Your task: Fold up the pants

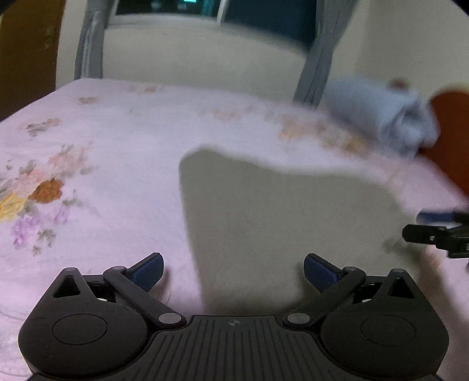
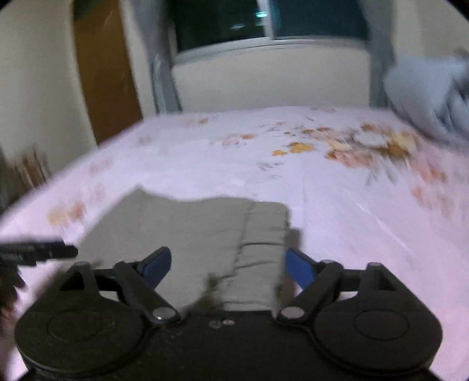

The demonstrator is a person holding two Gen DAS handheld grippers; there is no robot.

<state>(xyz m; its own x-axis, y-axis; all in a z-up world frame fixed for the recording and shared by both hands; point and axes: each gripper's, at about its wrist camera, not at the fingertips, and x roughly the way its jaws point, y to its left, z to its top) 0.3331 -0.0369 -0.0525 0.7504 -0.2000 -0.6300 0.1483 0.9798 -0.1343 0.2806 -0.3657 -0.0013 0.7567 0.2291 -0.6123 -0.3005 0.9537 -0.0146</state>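
Nearest in the left wrist view, the left gripper (image 1: pixel 233 271) stands spread wide with nothing pinched; the pants (image 1: pixel 281 228) lie on the bed below and ahead of the gap, clear of its blue pads (image 1: pixel 148 271). The right gripper (image 2: pixel 227 268) is likewise parted, its pads (image 2: pixel 299 268) apart from the cloth, with the waistband (image 2: pixel 263 249) lying flat on the bed between and under them. Neither claw holds anything.

The pants are a grey-green, compact block on the floral sheet (image 1: pixel 88 175), with layers stacked and a seam running down beside the waistband. This looks like a fold just laid down and let go. Judging by the shape, the garment is mostly folded, though blur hides its far edge.

The next move probably calls for either a last fold, each gripper closing on a near corner and carrying it over evenly, or a lift of the whole stack without letting layers slide.

Farther off, a rolled blue garment (image 1: pixel 381 114) lies near the bed's far right side, well apart. Beyond are the wall and a dark window (image 2: pixel 263 23).
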